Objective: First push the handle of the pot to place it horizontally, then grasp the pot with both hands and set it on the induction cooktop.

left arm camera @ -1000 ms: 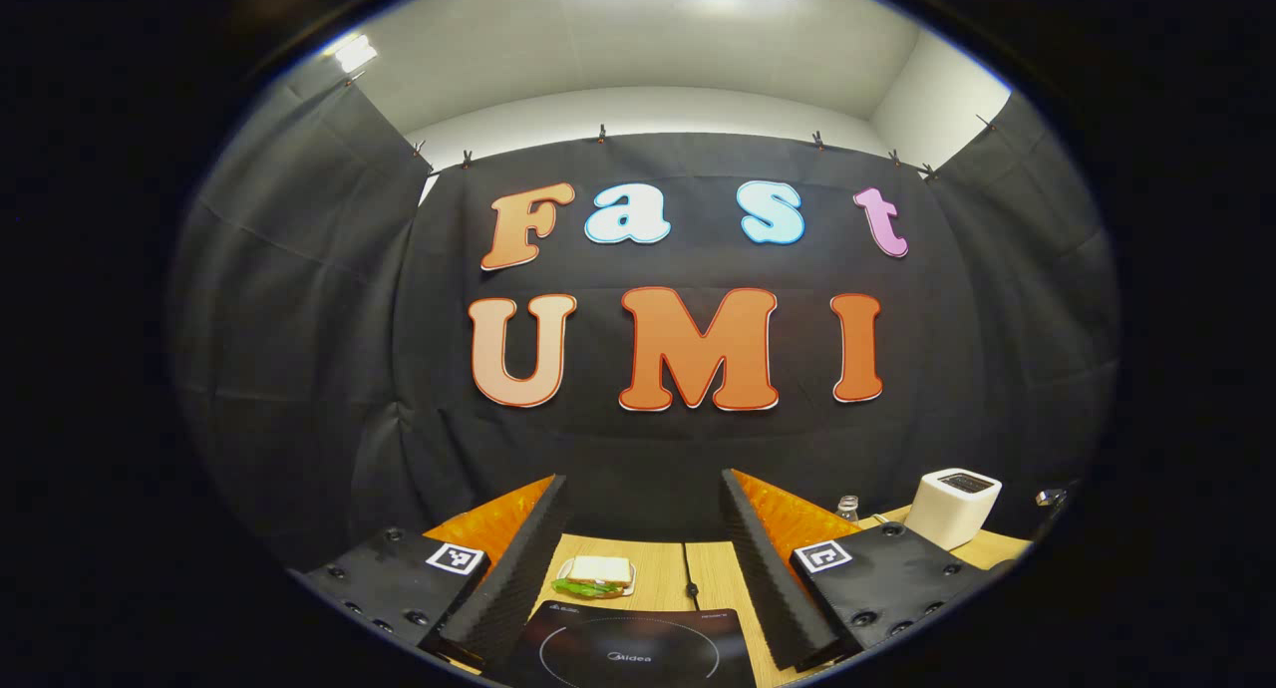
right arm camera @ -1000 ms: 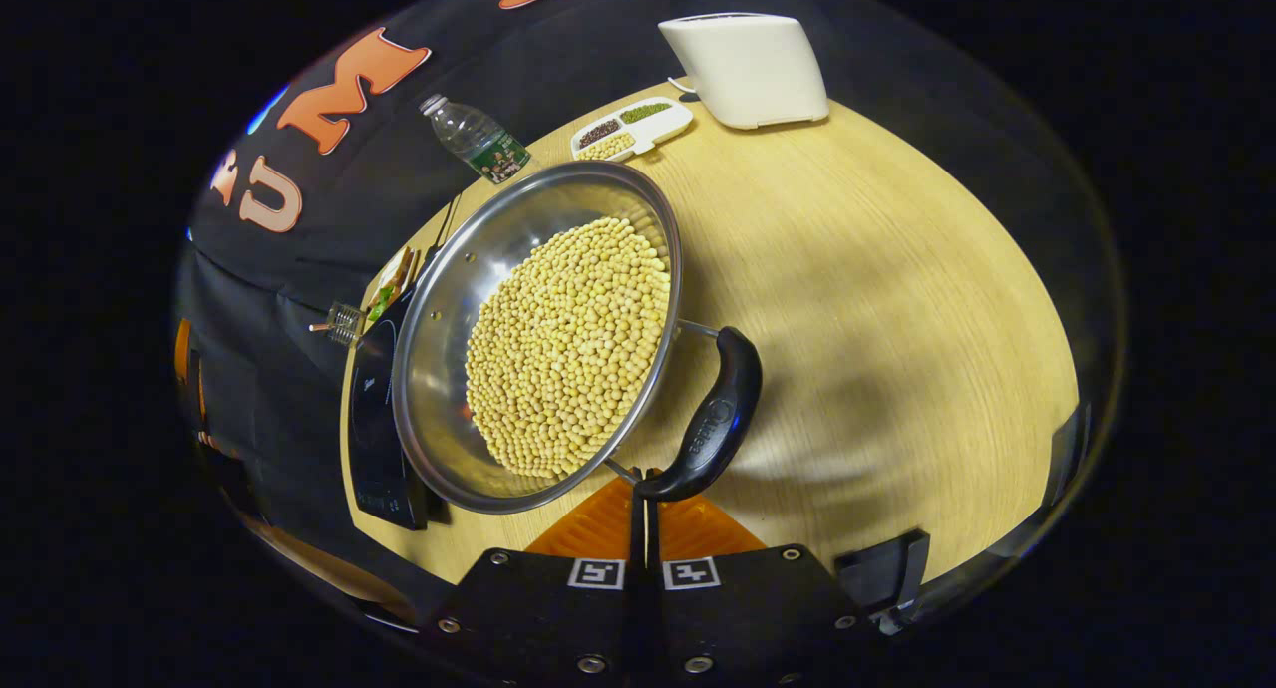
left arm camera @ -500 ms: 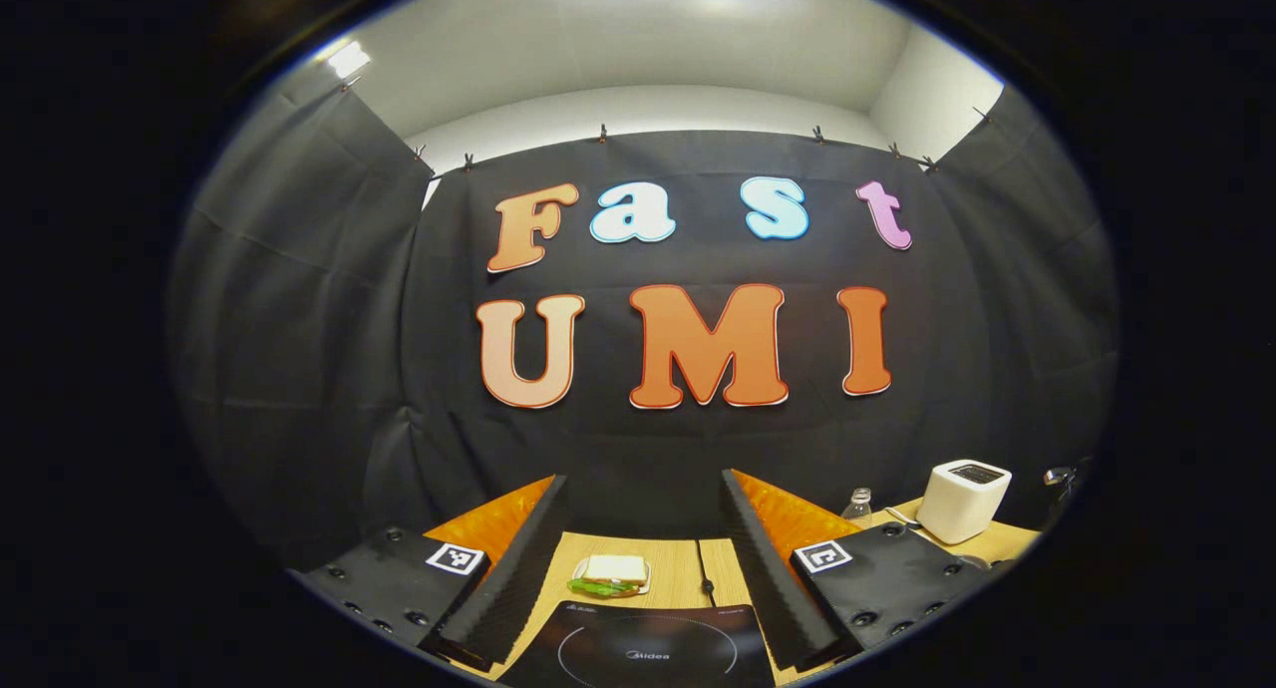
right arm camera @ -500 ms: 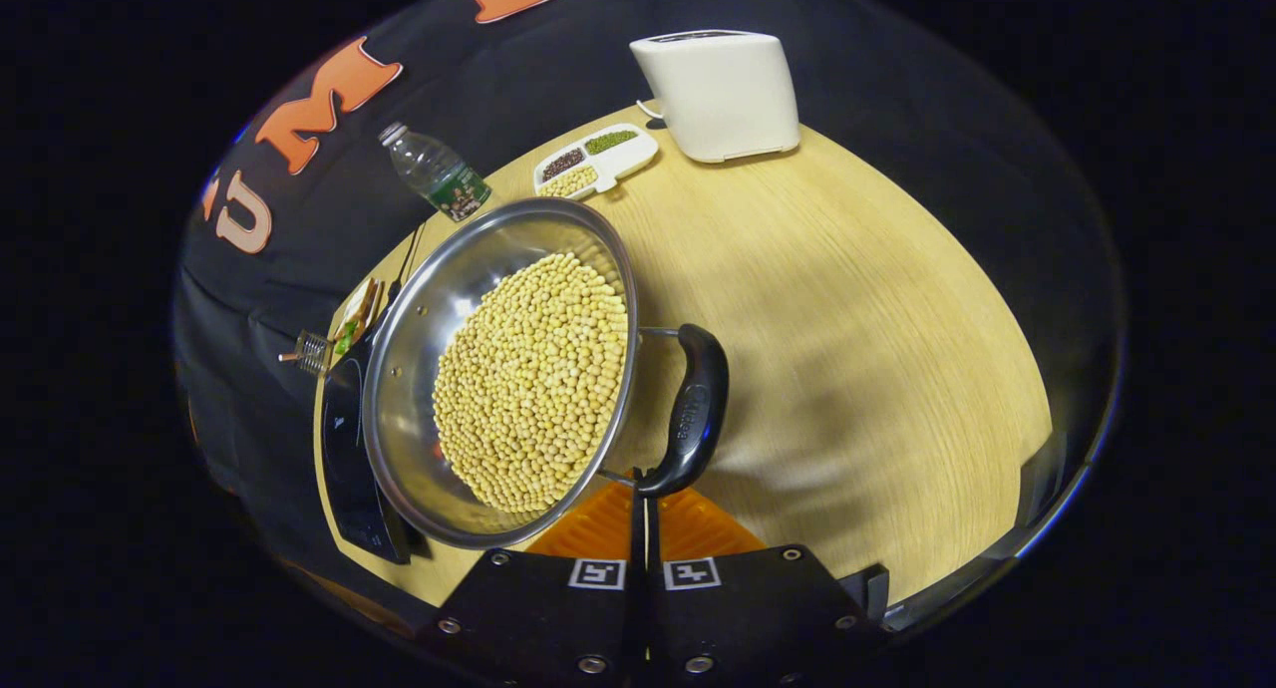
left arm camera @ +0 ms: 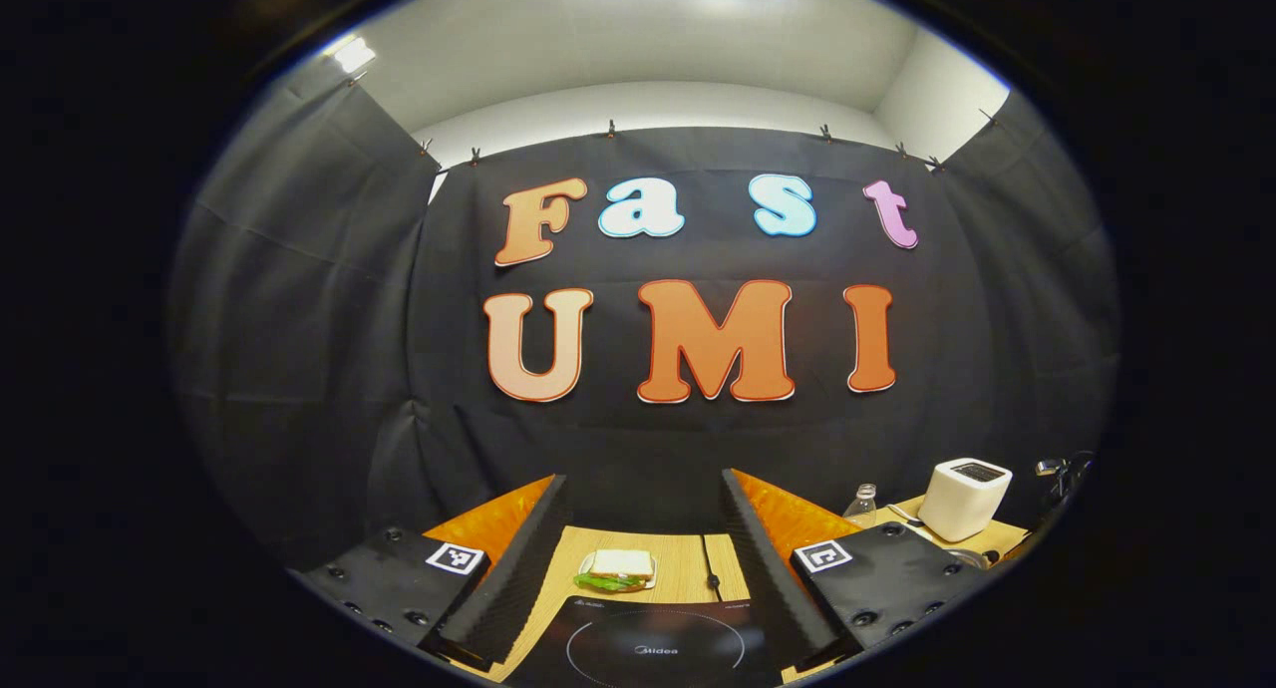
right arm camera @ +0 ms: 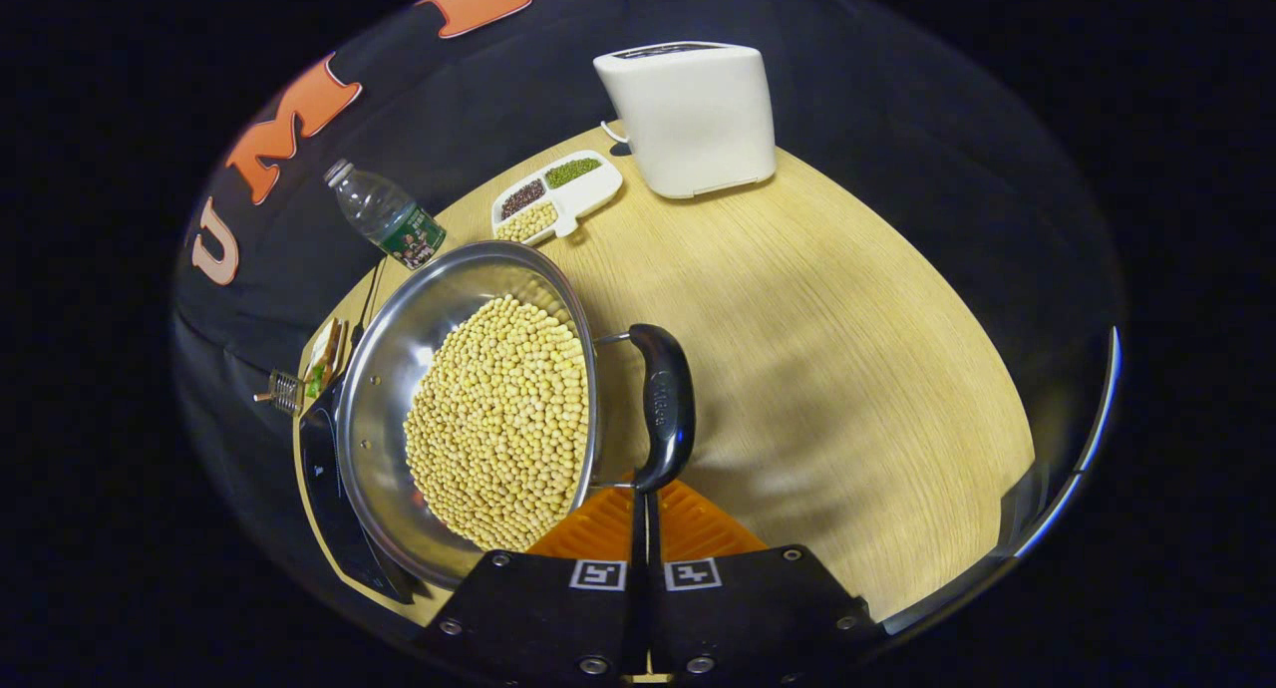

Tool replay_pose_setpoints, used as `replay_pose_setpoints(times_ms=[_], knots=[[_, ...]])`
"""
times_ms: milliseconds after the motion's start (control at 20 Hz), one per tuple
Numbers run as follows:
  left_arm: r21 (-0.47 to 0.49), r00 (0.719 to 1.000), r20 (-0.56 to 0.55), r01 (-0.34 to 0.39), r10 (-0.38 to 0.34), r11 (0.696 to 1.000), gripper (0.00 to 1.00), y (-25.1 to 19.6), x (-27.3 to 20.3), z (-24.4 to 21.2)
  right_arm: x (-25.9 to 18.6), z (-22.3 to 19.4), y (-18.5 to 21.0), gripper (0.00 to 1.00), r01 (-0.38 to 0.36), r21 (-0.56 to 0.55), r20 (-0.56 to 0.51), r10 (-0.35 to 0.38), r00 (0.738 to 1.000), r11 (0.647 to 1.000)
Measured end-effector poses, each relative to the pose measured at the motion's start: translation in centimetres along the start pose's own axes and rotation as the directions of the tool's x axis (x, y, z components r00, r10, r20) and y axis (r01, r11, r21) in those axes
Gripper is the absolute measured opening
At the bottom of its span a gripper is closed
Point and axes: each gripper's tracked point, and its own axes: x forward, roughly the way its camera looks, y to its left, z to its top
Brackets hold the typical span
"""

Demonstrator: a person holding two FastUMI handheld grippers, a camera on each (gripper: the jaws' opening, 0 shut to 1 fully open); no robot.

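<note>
The right tool has its fingers pressed together, tips apparently touching the lower end of the black curved handle of the shiny steel pot filled with yellow beans. The pot sits on the pale wooden counter, overlapping the black induction cooktop. The left tool hangs spread apart above that cooktop.

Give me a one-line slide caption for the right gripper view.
Closed right gripper nudges the black handle of a bean-filled steel pot on a wooden table.
</note>
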Motion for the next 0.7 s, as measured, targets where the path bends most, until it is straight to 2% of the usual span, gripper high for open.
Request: replay_pose_setpoints(times_ms=[700], knots=[[-0.014, 1.0, -0.021, -0.018, 0.018, 1.0, 0.98, 0.8, -1.3, -0.6, 1.0, 5.1, -0.5, 0.0, 0.013, 0.044, 0.031, -0.014, 0.999, 0.999]])
